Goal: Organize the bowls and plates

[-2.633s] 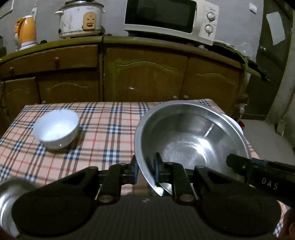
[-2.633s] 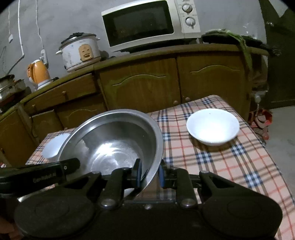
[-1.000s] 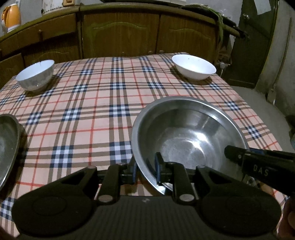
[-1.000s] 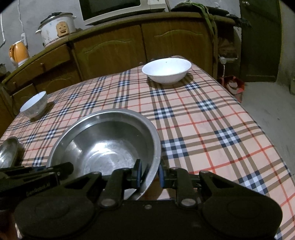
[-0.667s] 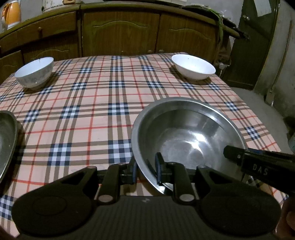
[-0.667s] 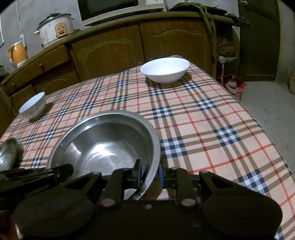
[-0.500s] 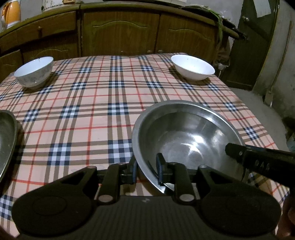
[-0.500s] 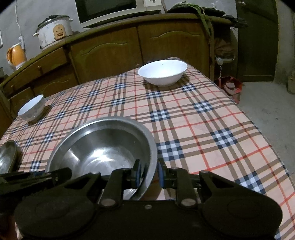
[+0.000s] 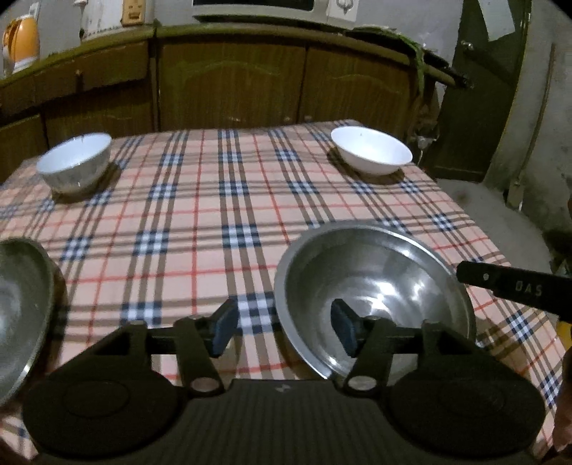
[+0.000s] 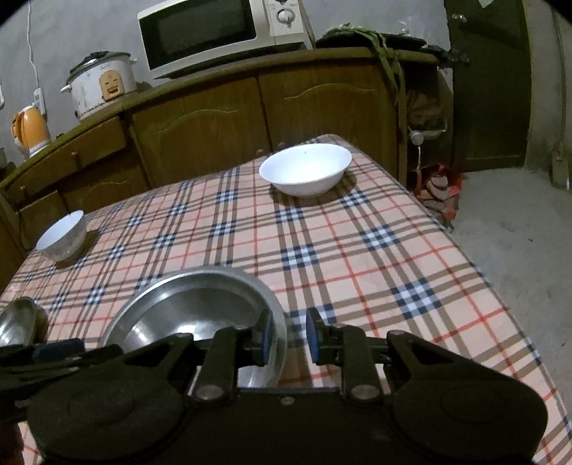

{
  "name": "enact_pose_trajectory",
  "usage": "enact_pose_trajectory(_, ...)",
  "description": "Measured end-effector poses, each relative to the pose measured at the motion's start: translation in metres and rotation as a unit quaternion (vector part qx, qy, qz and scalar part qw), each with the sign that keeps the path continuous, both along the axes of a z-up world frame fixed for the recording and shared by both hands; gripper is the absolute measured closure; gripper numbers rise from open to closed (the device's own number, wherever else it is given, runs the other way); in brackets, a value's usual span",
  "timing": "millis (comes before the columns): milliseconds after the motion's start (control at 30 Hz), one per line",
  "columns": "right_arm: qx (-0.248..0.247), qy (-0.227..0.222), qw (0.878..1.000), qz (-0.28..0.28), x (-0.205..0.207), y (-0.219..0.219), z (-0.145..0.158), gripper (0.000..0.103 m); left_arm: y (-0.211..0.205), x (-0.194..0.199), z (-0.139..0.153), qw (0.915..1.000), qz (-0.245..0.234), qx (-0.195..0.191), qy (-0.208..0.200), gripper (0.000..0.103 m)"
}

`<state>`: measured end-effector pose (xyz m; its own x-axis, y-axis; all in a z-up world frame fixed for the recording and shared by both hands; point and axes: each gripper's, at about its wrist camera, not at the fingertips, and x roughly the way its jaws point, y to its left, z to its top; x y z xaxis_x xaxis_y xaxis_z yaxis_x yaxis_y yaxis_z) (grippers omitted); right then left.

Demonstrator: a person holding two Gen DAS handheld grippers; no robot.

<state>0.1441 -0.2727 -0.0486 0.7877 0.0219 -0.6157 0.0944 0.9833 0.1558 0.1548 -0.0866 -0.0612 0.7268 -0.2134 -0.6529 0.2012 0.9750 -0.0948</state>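
Observation:
A large steel bowl sits on the checked tablecloth near the front edge. My left gripper is opening: its jaws straddle the bowl's left rim with clear gaps, and neither pad presses on it. My right gripper is shut on the bowl's right rim. One of its fingers shows at the right of the left wrist view. A small white bowl stands at the far left, a wide white bowl at the far right.
A second steel dish lies at the table's left edge. Wooden cabinets stand behind the table and carry a microwave, a rice cooker and an orange kettle. Bare floor lies past the right edge.
The steel bowl came down from in front of the cabinets to the tablecloth. My left gripper's jaws then spread wide off its rim. The right gripper stays on the rim.

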Motion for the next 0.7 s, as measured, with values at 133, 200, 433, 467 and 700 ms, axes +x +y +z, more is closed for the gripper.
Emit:
enact_pose_trajectory(133,0.000,-0.008,1.000,-0.001,0.002,-0.002,0.009,0.074,0.004,0.006,0.011,0.9999,0.004,0.002,-0.010,0.040)
enact_pose_trajectory(200,-0.005,-0.014,1.000,0.000,0.003,-0.002,0.014,0.073,0.005,0.010,0.017,0.9998,0.004,0.006,-0.017,0.038)
enact_pose_trajectory(433,-0.008,-0.026,1.000,-0.002,0.011,-0.007,0.027,0.062,0.006,0.023,0.033,0.9996,0.003,0.003,-0.028,0.036)
enact_pose_trajectory(467,-0.008,-0.027,1.000,-0.002,0.012,-0.008,0.028,0.062,0.006,0.024,0.034,0.9996,0.002,0.004,-0.029,0.036)
enact_pose_trajectory(700,-0.013,-0.035,0.999,-0.007,0.023,-0.015,0.037,0.055,0.003,0.039,0.044,0.9995,-0.002,0.004,-0.032,0.035)
